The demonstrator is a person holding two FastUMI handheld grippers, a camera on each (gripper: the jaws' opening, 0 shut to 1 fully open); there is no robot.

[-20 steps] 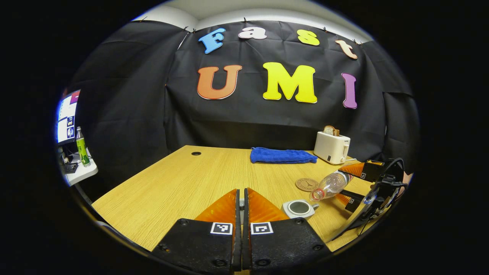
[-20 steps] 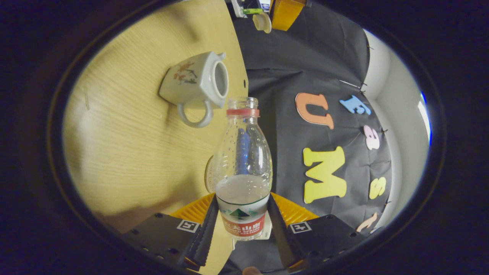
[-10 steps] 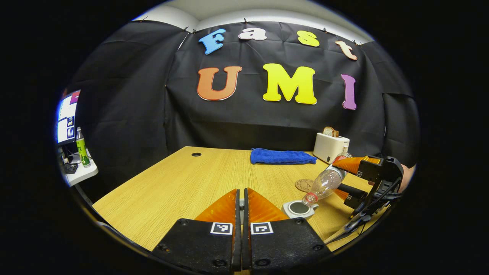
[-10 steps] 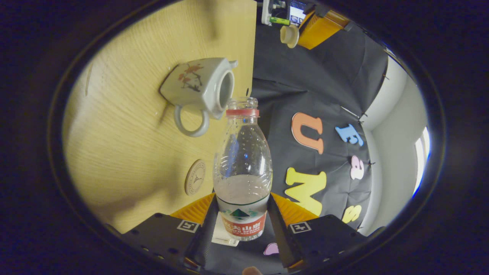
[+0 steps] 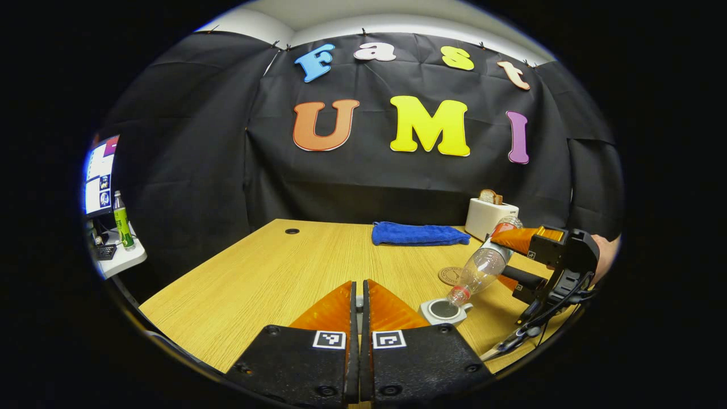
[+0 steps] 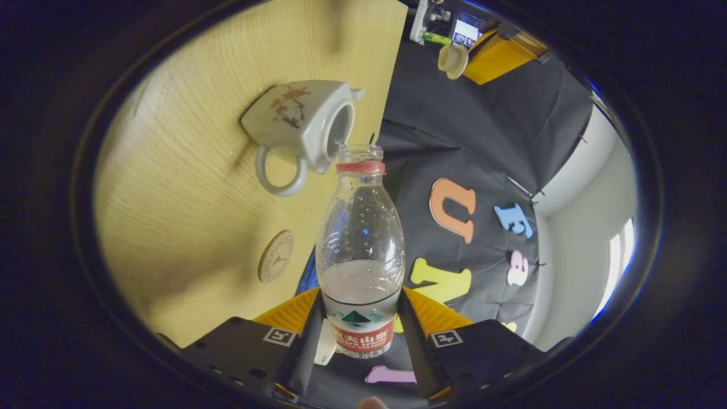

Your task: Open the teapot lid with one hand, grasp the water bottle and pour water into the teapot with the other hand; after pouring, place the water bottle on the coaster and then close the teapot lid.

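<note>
tilting water bottle (image 6: 360,250) over teapot (image 6: 298,122)

The counter (image 5: 272,267) is showing a light wooden top with fine grain. A small dark round hole (image 5: 292,230) is sitting near its far left corner. A blue towel (image 5: 419,233) is lying folded along the far edge, about the middle. A white toaster (image 5: 489,216) is standing at the far right corner, with toast sticking out of it. A round brown coaster (image 5: 450,276) is lying flat toward the right edge. Nearer to the front edge, a pale teapot (image 5: 444,311) is standing upright with its mouth uncovered and its ring handle (image 6: 275,173) pointing away from the coaster.
</note>
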